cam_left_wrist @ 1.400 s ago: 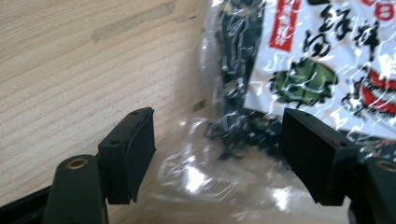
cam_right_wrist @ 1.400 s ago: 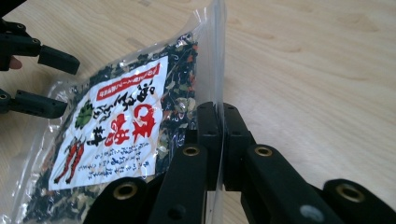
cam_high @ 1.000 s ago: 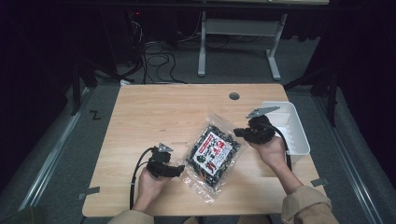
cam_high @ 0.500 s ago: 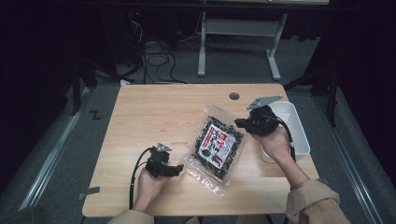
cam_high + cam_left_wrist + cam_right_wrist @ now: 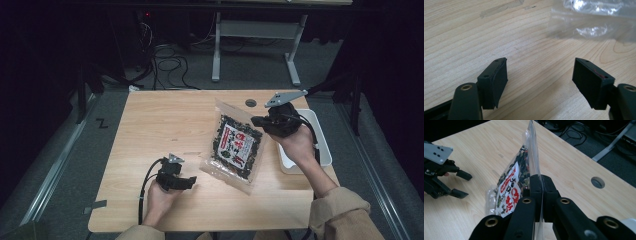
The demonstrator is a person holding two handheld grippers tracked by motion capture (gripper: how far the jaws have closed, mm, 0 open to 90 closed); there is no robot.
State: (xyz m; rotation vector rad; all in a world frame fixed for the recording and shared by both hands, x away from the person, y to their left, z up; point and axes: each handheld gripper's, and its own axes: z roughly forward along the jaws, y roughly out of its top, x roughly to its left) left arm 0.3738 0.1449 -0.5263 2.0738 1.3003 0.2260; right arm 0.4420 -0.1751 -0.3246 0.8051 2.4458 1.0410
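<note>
Since a second ago the right gripper [image 5: 257, 120] has lifted the snack bag [image 5: 236, 146], its lower corner seemingly still on the table [image 5: 150, 125] beside the white tray [image 5: 320, 145]. Left gripper [image 5: 189, 181] rests unmoved, low on the wood.

Left gripper view: jaws wide apart, empty.

Right gripper view: jaws clamped on the bag's clear edge.

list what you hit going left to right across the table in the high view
left gripper → snack bag → right gripper pinching the bag's edge → white tray
</note>
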